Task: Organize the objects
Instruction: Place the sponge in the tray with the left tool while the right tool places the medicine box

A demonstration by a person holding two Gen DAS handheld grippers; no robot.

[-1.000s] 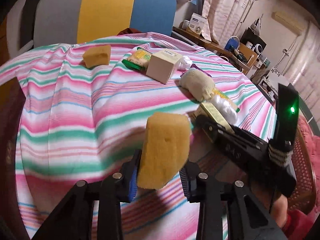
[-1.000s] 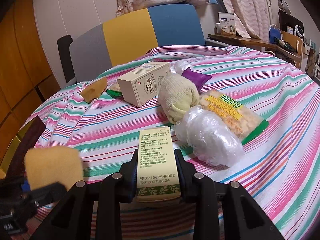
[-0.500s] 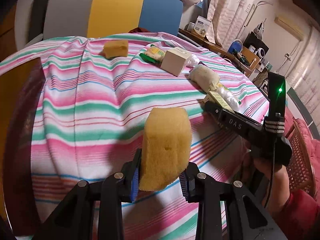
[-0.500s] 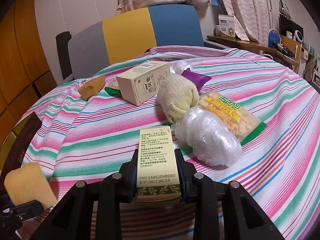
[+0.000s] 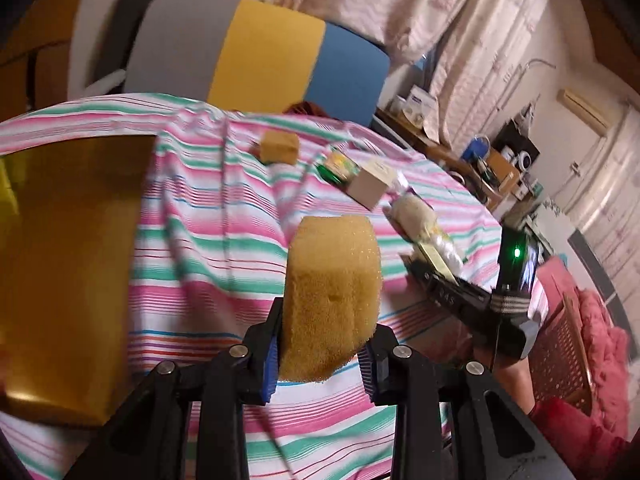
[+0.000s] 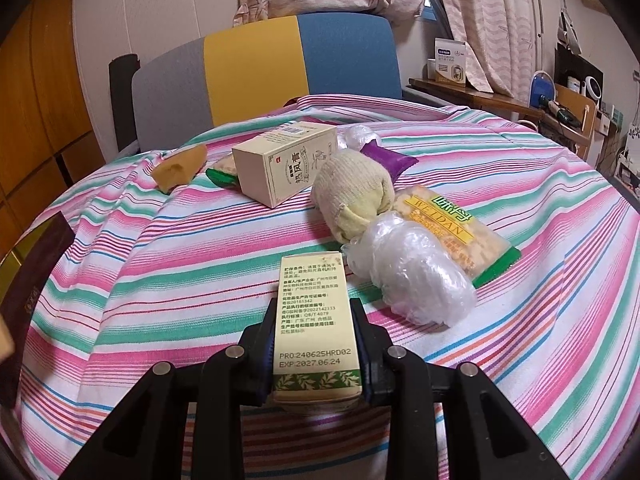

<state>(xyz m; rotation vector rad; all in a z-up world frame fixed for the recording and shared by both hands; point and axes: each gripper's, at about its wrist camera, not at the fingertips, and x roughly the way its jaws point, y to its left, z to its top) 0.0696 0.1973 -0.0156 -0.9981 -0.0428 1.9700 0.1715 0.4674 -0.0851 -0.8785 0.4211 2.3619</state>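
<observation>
My left gripper [image 5: 320, 356] is shut on a yellow sponge [image 5: 332, 296], held upright above the striped tablecloth [image 5: 192, 248]. A gold-lined box [image 5: 64, 264] lies open at the left of that view. My right gripper [image 6: 316, 354] is shut on a narrow cream carton [image 6: 314, 320] with green leaf print, low over the cloth. Farther back lie a second sponge [image 6: 180, 168], a cream box [image 6: 286, 162], a rolled sock [image 6: 352, 192], a clear plastic bundle [image 6: 412, 278] and a snack packet [image 6: 452, 232].
A grey, yellow and blue chair back [image 6: 264, 68] stands behind the table. A purple sachet [image 6: 388, 158] and a green packet [image 6: 222, 172] lie among the objects. A dark box edge [image 6: 28, 292] shows at the left. A red wicker basket [image 5: 560, 344] sits right of the table.
My left gripper has carried the sponge leftward and a little up, bringing the gold-lined box into view. The right gripper has stayed in place with its carton.
</observation>
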